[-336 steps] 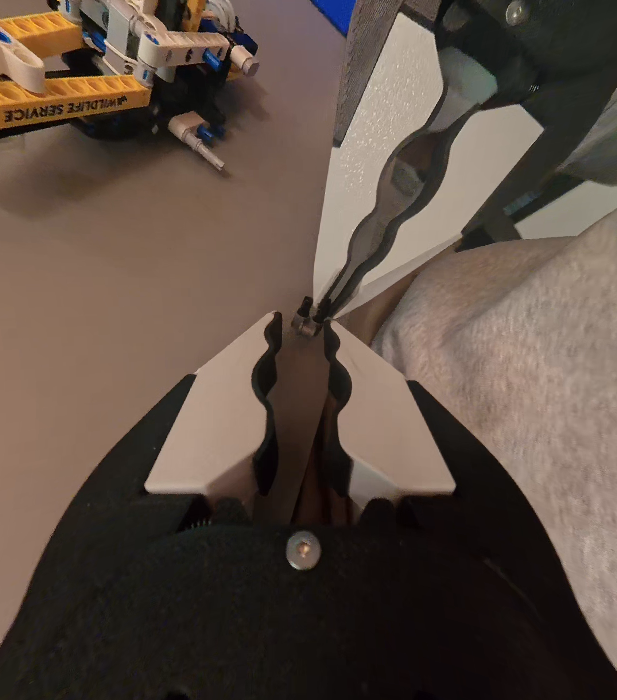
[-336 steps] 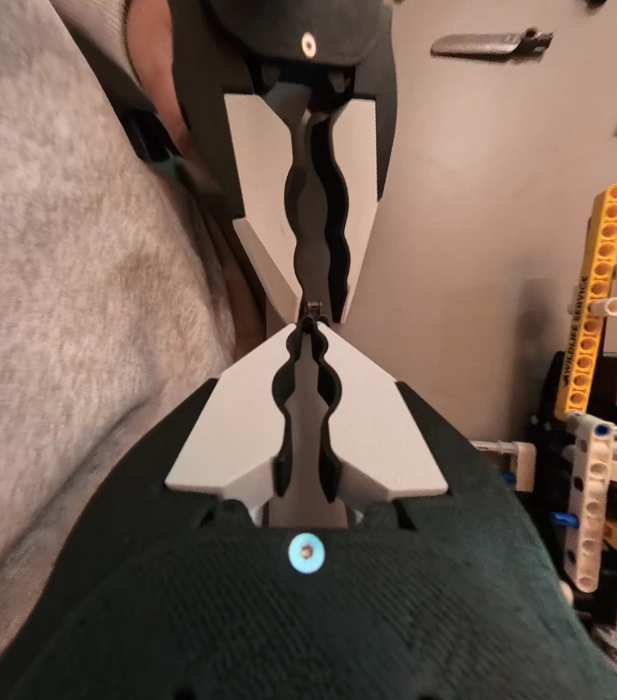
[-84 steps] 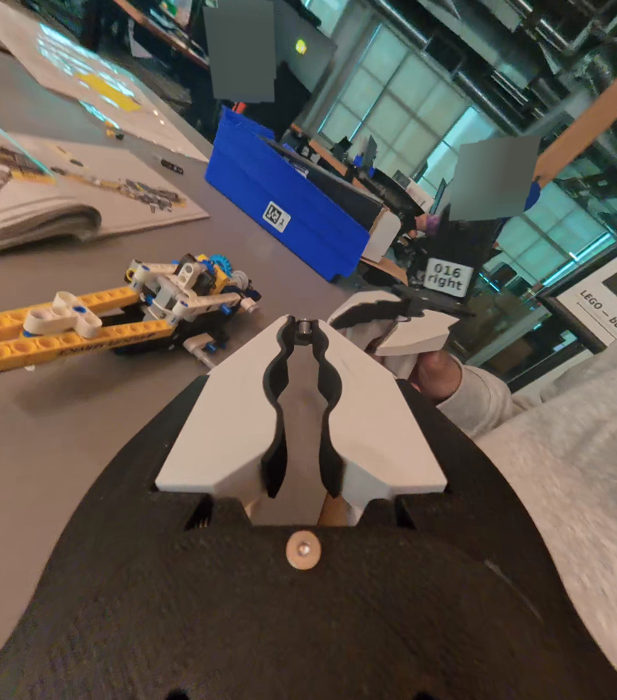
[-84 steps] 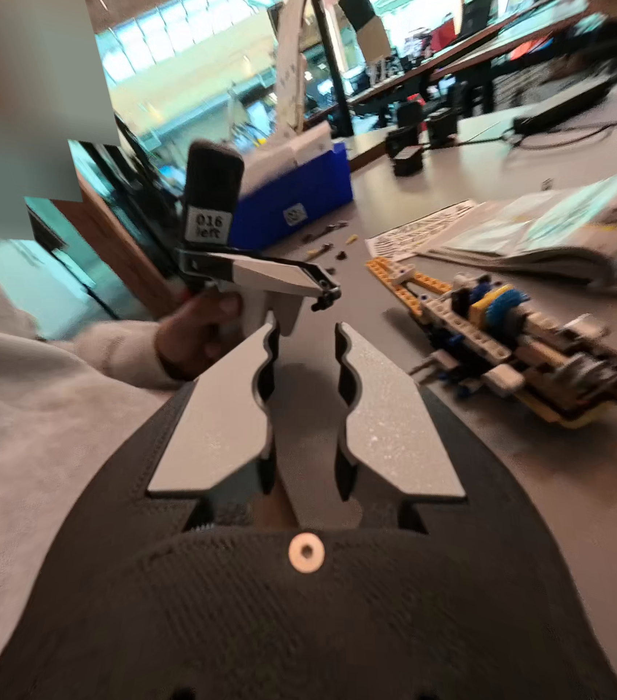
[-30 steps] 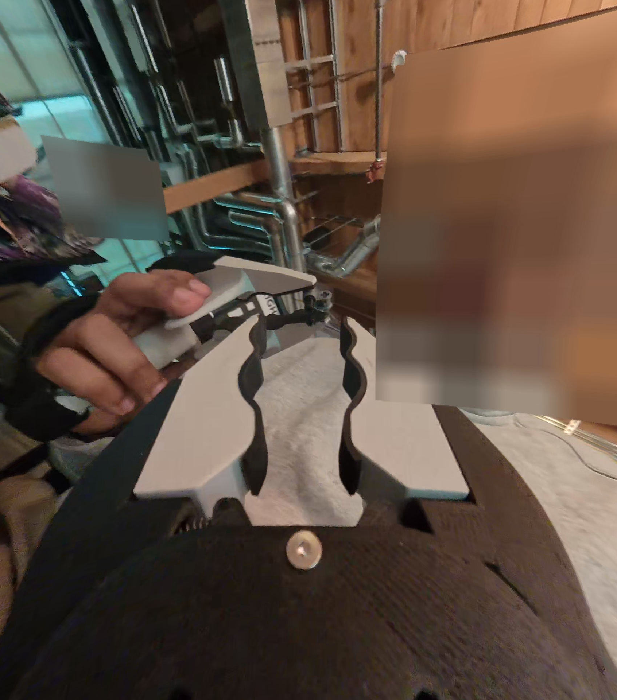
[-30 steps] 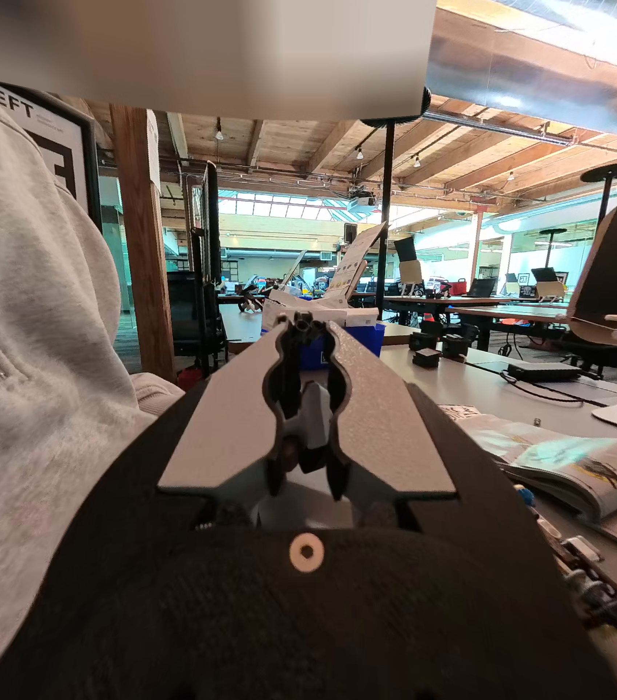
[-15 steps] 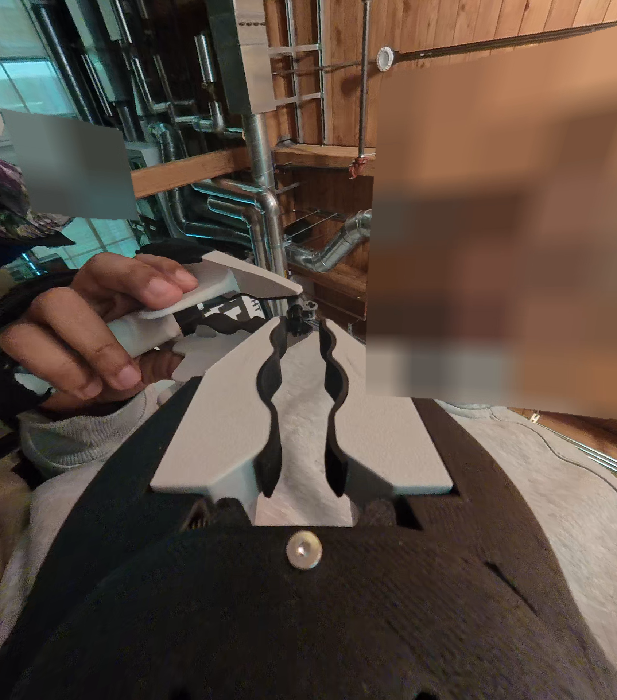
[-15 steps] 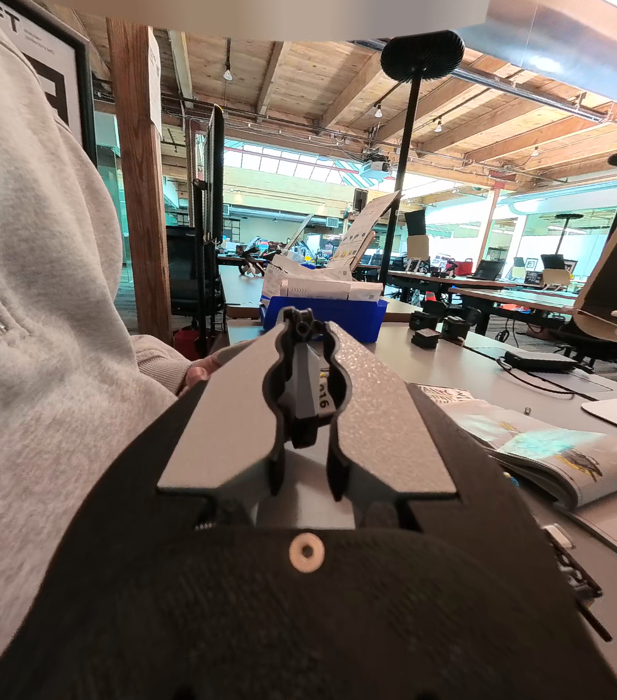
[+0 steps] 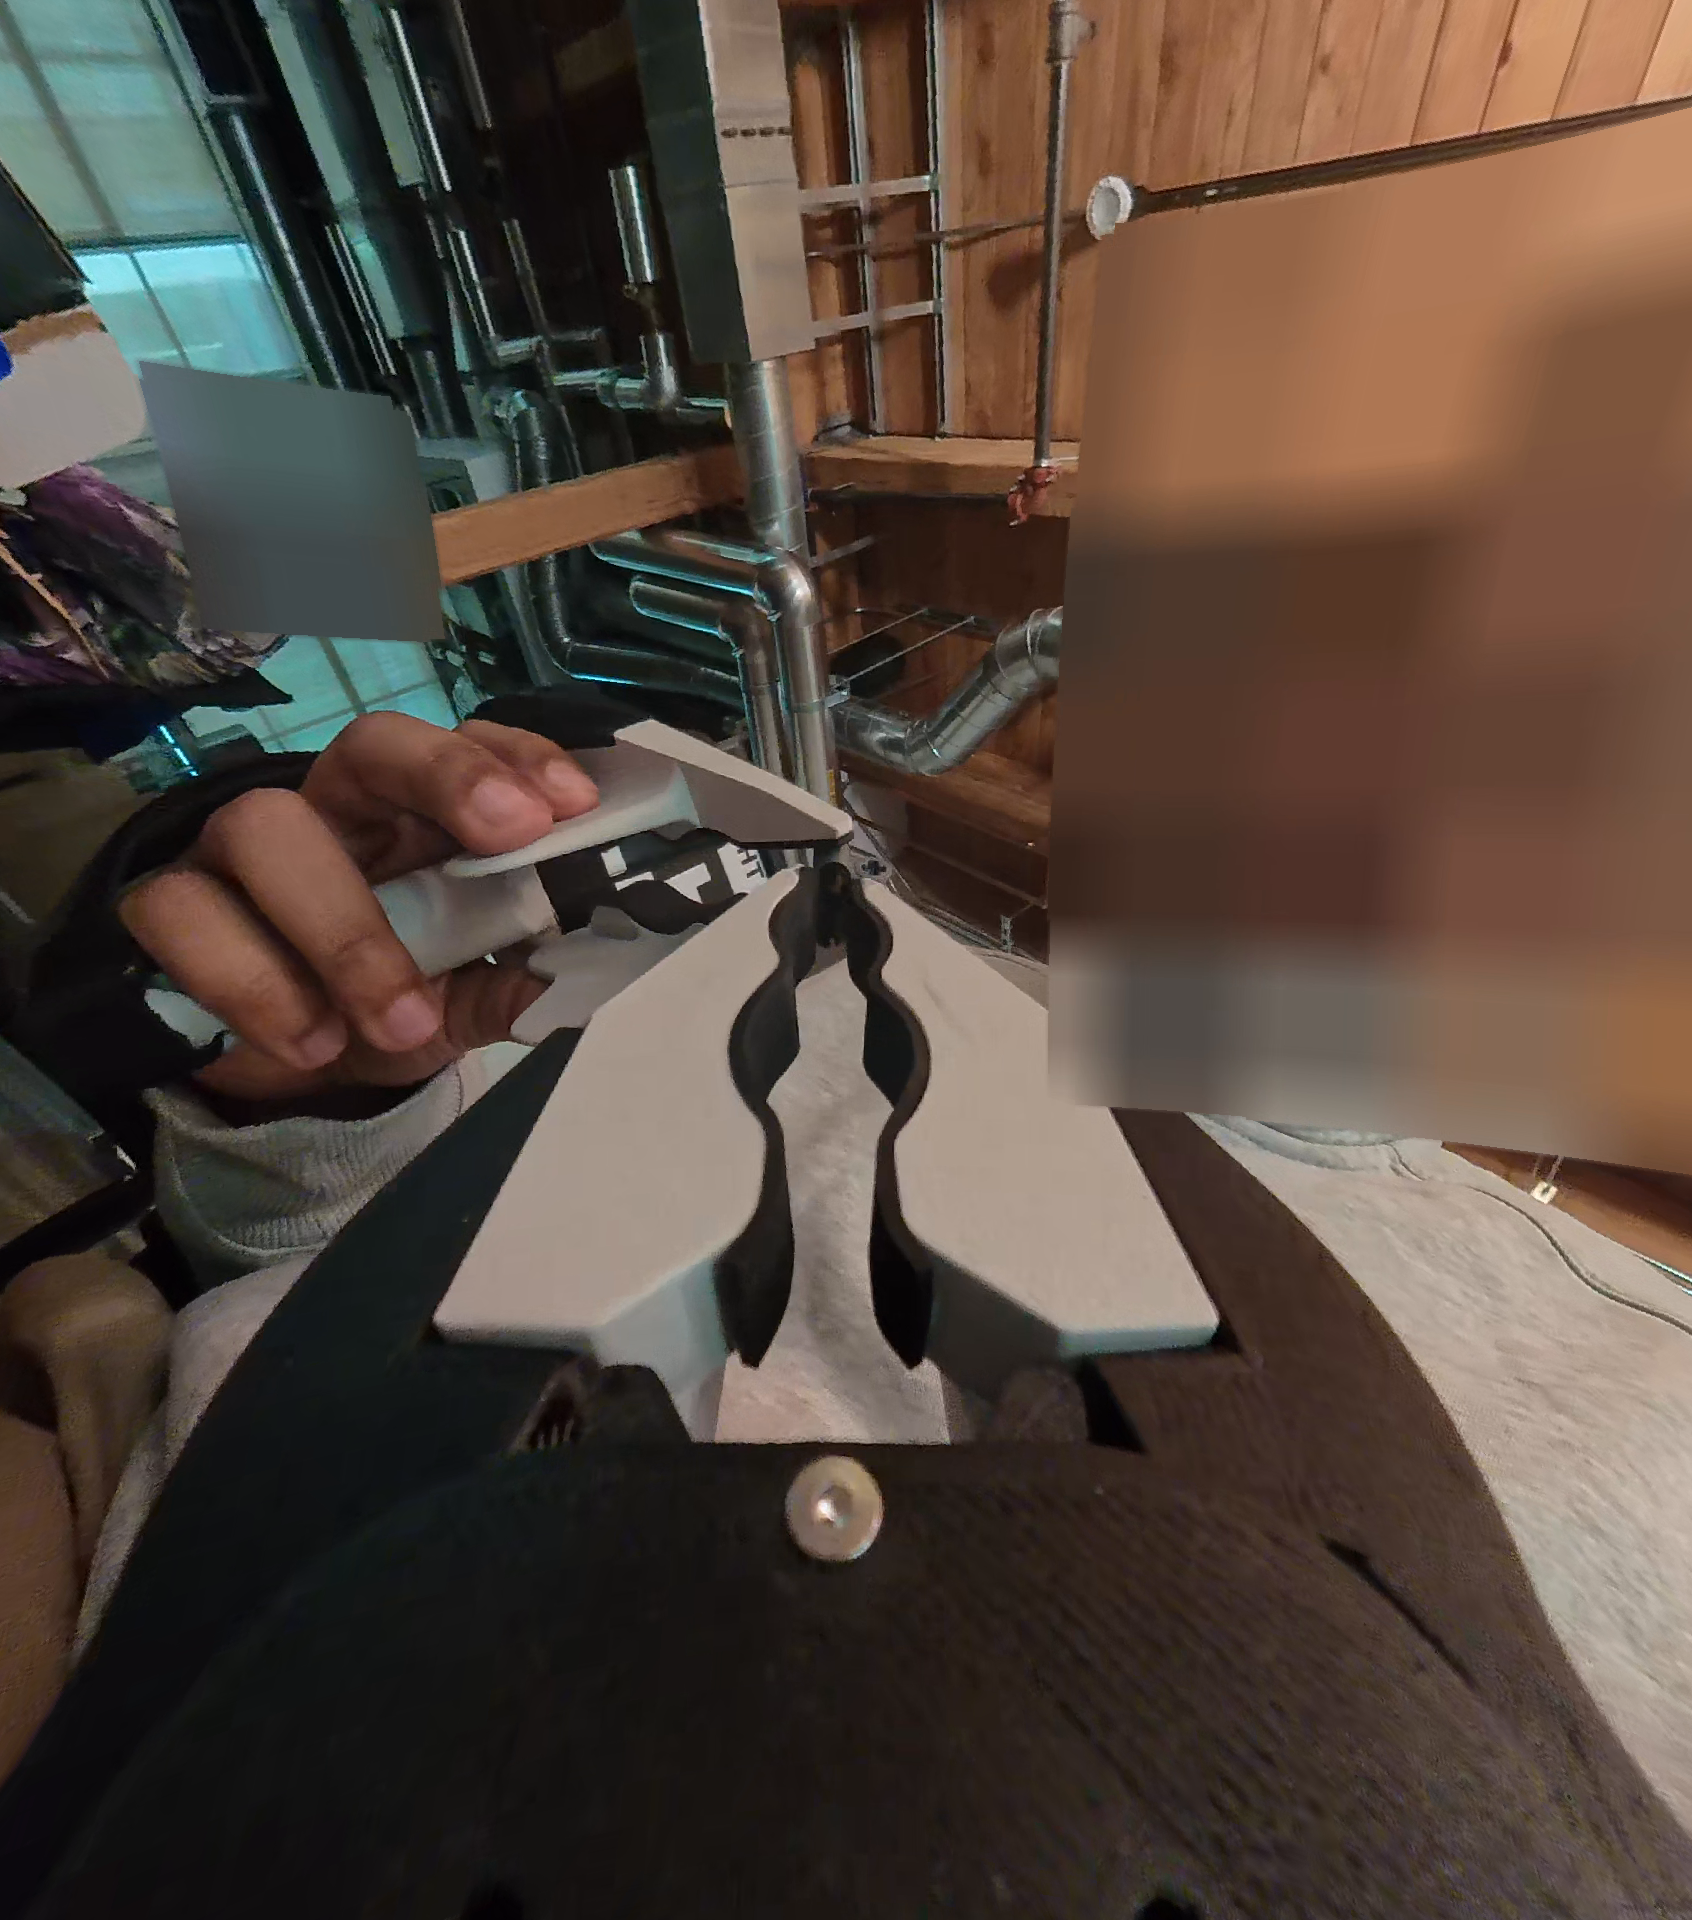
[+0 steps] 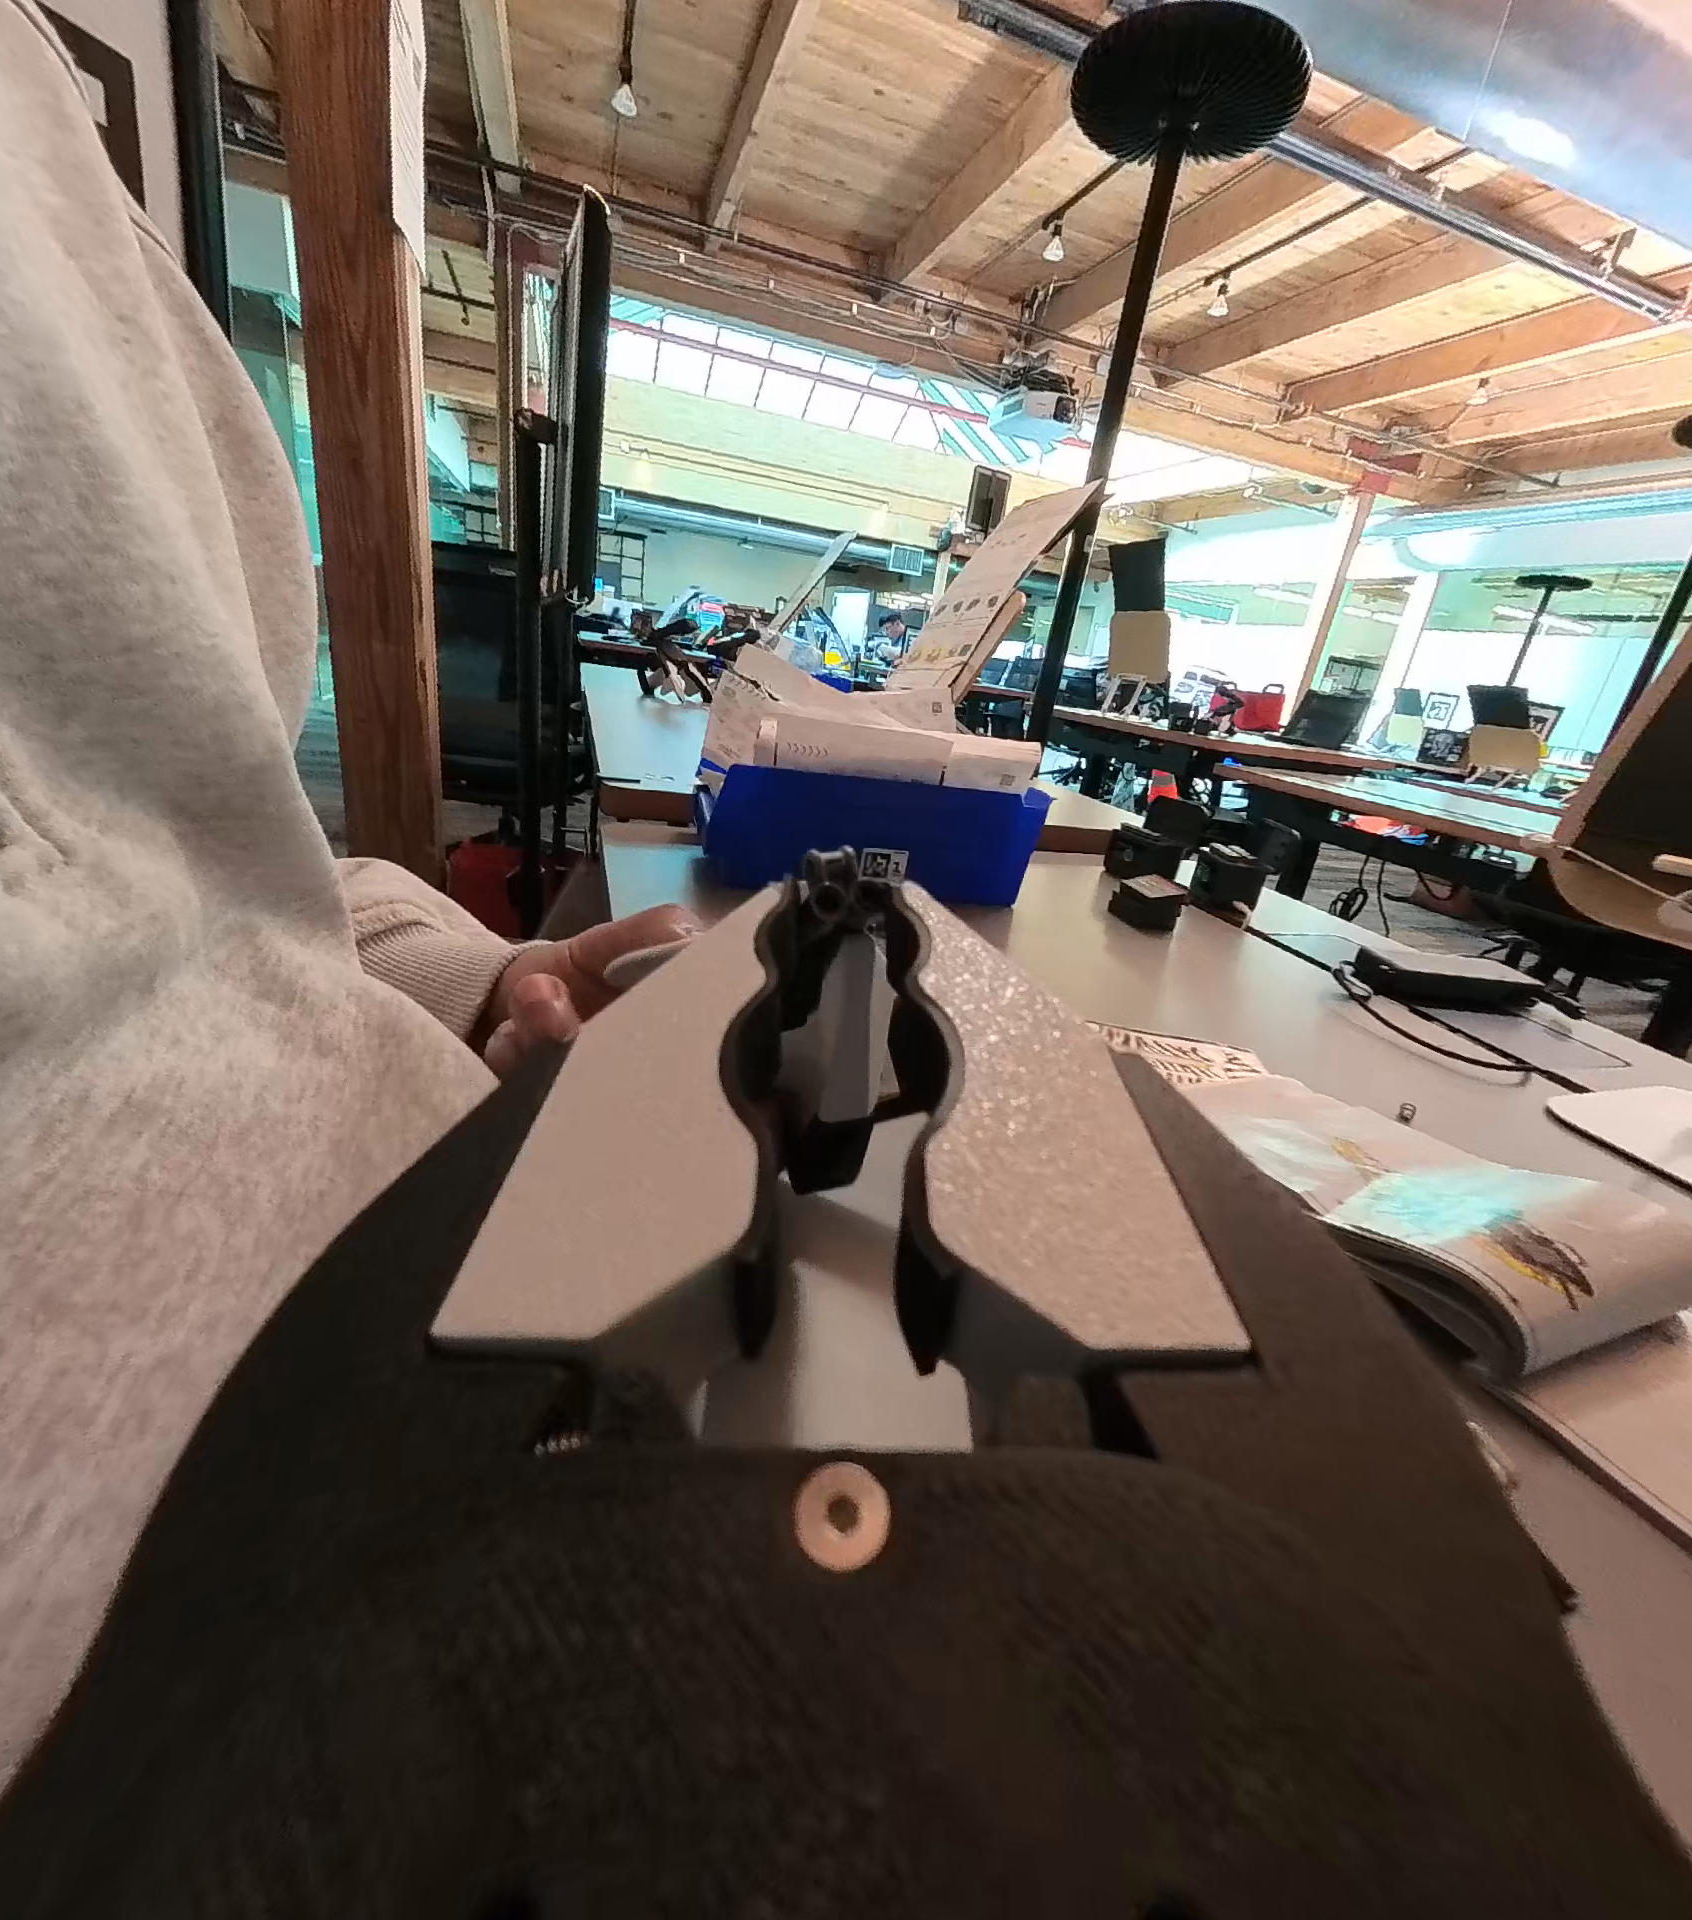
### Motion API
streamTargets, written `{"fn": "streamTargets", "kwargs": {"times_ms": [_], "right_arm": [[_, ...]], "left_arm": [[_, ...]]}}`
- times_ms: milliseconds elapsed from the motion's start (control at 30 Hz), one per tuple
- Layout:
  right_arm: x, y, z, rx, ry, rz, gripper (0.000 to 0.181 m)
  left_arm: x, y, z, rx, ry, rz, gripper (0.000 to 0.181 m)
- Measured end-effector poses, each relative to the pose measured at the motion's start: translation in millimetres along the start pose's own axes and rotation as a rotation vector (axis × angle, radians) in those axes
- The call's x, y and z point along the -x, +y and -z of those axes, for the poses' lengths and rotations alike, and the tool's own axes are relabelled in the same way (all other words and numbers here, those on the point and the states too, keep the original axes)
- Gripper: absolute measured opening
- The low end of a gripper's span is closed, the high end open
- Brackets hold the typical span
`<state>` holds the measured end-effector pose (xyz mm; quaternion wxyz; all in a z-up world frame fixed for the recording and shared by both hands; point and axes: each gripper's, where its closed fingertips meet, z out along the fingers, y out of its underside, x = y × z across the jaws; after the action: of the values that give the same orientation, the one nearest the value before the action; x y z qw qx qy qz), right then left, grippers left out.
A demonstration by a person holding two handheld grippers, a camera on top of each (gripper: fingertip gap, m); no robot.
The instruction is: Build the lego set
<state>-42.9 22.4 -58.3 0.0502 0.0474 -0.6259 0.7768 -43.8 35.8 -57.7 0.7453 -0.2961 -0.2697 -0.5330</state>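
Both tools' tips nearly together: right tool [image 10: 834,894] and left tool [image 9: 829,891] pinching one small dark piece [image 10: 829,871].

A blue bin [image 10: 873,831] stuffed with white papers sits at the far edge of the grey desk [image 10: 1237,997]. An open booklet [image 10: 1507,1247] lies near the desk's right edge. 3 small black blocks [image 10: 1174,878] stand beyond the bin's right end.

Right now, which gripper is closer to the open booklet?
Likely right. The booklet lies just right of the right gripper; the left gripper sits beyond its tips, farther left.
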Motion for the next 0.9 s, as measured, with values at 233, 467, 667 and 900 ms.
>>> {"fn": "streamTargets", "kwargs": {"times_ms": [233, 467, 667, 900], "right_arm": [[-0.4, 3.9, 3.5, 0.114, -0.043, 0.007, 0.028], [-2.2, 29.3, 14.4, 0.485, -0.236, 0.022, 0.036], [-1.3, 24.6, 6.8, 0.497, -0.325, 0.077, 0.028], [0.3, 28.2, 2.7, 0.548, -0.367, 0.153, 0.014]], "left_arm": [[5.4, -10.8, 14.7, -0.009, -0.119, -0.040, 0.002], [13.5, -7.9, 23.7, 0.059, -0.263, -0.079, 0.003], [17.4, -4.9, 24.0, 0.092, -0.291, -0.074, 0.003], [14.0, -3.6, 24.7, 0.106, -0.266, -0.062, 0.003]]}}
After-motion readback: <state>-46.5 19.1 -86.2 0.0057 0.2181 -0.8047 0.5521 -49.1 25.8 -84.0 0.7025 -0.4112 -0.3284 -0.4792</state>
